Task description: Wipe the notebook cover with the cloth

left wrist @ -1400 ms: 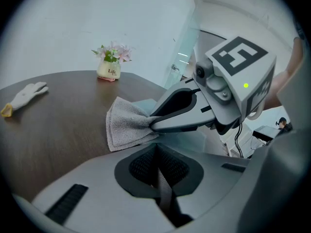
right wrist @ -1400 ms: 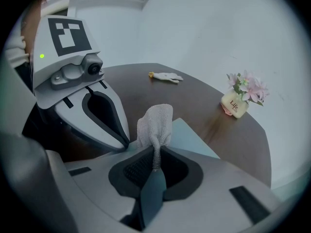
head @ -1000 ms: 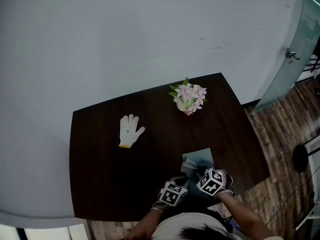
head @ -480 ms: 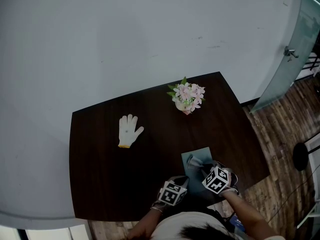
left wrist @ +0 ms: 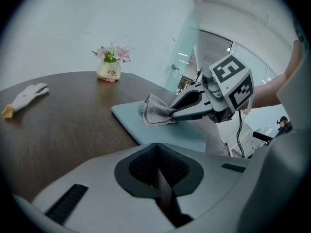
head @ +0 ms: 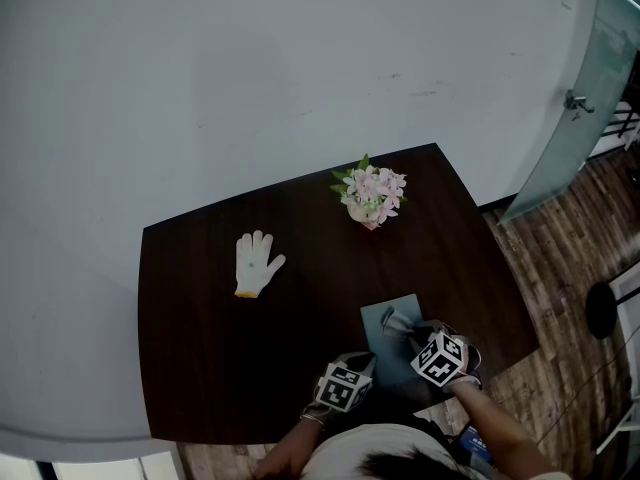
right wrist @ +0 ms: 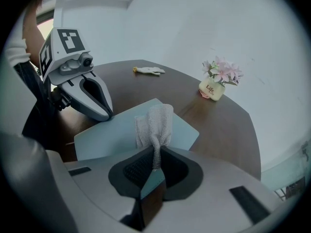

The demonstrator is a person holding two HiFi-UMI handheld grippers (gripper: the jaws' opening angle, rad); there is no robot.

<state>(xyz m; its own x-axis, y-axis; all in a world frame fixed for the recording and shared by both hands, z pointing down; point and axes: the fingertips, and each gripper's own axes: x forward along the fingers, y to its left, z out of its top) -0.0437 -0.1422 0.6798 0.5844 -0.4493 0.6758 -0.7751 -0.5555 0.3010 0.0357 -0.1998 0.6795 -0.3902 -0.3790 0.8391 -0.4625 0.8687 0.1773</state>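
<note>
Cloth (right wrist: 155, 120) in right claw (right wrist: 154, 155), now further right on notebook cover (right wrist: 119, 130).

Table (head: 200, 348): notebook (head: 384, 346) at 5 o'clock, near edge, cloth (head: 397, 321) on its far end; glove (head: 255, 261) at 10 o'clock; flower pot (head: 369, 196) at 1 o'clock.

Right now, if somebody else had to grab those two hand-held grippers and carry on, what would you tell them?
Left gripper: shut, empty, tips at the edge of the light blue notebook, apparently steadying it.
Right gripper: shut on the grey cloth, which rests on the far part of the cover.
The notebook lies flat at the near edge of the dark table. The white glove and flower pot sit well clear.
Done: cloth gripped and on the cover. How much is wiped cannot be told.
Left: sweep the cloth over the whole cover.
</note>
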